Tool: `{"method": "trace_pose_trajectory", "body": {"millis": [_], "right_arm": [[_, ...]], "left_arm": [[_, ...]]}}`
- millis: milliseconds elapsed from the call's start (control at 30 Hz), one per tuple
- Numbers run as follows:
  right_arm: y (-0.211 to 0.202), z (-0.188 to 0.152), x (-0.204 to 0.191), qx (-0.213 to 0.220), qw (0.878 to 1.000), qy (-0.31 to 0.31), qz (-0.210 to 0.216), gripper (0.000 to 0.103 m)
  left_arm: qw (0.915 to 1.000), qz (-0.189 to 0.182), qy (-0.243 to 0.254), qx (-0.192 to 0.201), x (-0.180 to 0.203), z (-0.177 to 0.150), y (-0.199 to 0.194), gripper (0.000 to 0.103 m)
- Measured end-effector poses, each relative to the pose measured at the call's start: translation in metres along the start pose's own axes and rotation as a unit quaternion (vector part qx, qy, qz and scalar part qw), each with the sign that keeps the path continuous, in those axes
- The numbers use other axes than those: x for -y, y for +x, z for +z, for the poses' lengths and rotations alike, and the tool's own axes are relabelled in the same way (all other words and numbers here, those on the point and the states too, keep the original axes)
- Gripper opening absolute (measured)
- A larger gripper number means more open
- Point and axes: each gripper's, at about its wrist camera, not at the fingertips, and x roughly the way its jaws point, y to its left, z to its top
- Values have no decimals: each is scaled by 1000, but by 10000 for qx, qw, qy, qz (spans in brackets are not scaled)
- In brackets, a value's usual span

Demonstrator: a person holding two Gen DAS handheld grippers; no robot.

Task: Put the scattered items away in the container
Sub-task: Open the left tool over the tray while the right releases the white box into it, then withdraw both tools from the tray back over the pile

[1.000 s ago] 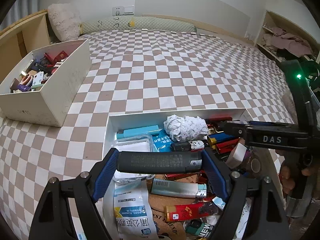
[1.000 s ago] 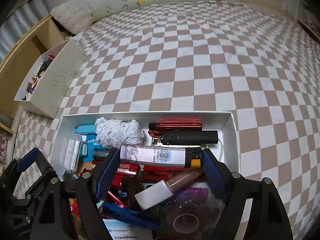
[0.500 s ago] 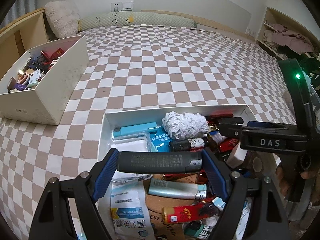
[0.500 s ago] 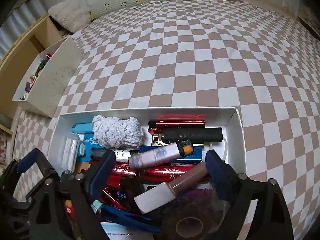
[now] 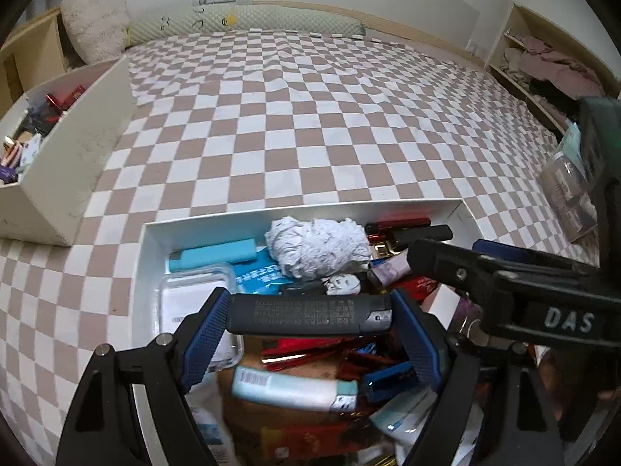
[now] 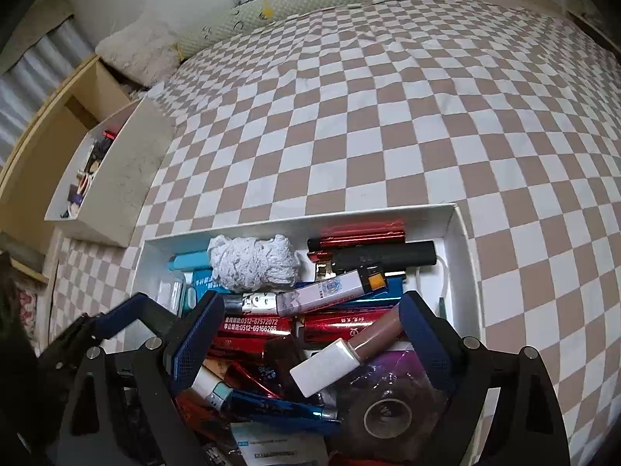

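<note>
A black lighter lies crosswise between the blue pads of my left gripper, which is shut on it. It hangs just above the white container, a shallow box crammed with lighters, packets and a crumpled grey-white wad. My right gripper stands open over the same container, with nothing pinched. A white lighter with an orange end lies loose on the pile between and beyond its fingers. The right gripper's black body crosses the right side of the left wrist view.
A second white box with small items sits to the left on the checkered bedspread. A pillow and long bolster lie at the headboard. A shelf with clothes and a clear plastic packet are at right.
My right gripper opened and let go of the white lighter, which dropped onto the pile in the container. My left gripper moved closer over the container, still holding the black lighter.
</note>
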Motion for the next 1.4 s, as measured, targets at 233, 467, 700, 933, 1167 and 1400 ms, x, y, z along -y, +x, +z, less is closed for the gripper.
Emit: {"method": "trace_pose_trajectory", "body": {"millis": [233,467,700,933,1167,1400], "right_arm": [[-6,2,1,57,10000,-31,-62,91],[-8,1,3,45,10000,-11,-39,91],[-10,0,3,42,10000,26,-18,91],[-16,-2,-3,83,10000,-39,5,91],[-32,-7,-11,348,9992,-195,-89,92],[-51,-14,-13,540,9978,-344,-177,103]], "left_arm": [[9998,121,36,-157,6,3,19,83],[9995,164,172,-220,12,-1,30,85],[9997,183,102,-154,9,0,21,103],[9995,247,180,-79,7,-1,8,103],[9996,277,104,-18,-1,-10,-6,103],[9997,215,-109,12,-10,-18,-19,103]]}}
